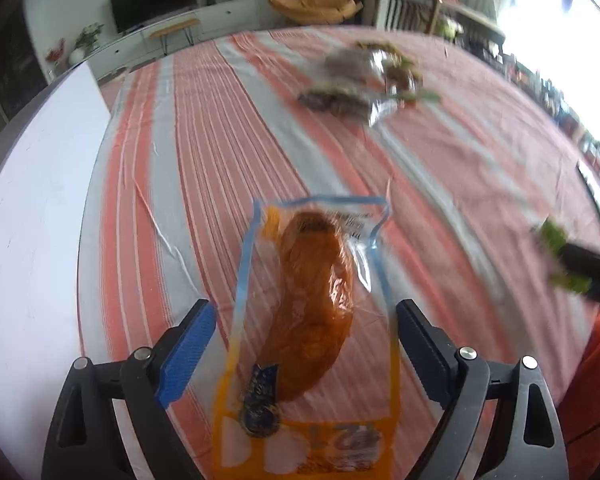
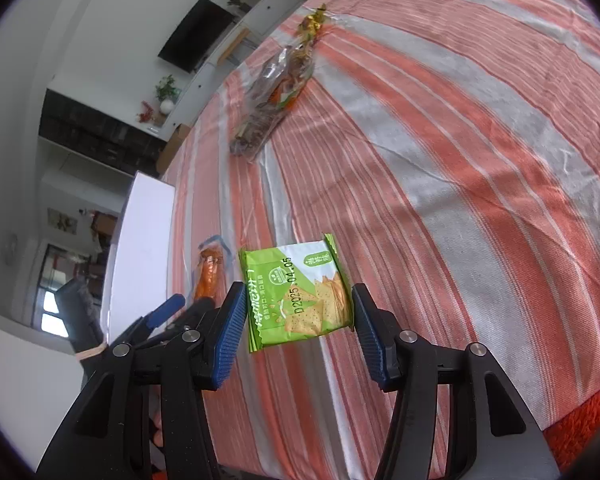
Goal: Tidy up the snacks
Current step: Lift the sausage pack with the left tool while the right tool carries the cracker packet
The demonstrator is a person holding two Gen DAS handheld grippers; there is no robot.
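Blue-padded fingers of the left tool [image 1: 304,344] stand apart on either side of a clear packet holding an orange-brown snack [image 1: 312,304], which lies on the striped cloth of the counter [image 1: 460,184] beside a white box [image 1: 32,216]; neither pad touches it. Over on the right, the right tool [image 2: 300,320] is clamped across a green cracker packet [image 2: 296,292], held above the cloth. That slick wrapper could slide out, gripped only by its edges, and the pile of wrapped snacks [image 2: 276,92] farther back is too blurred to sort by kind.
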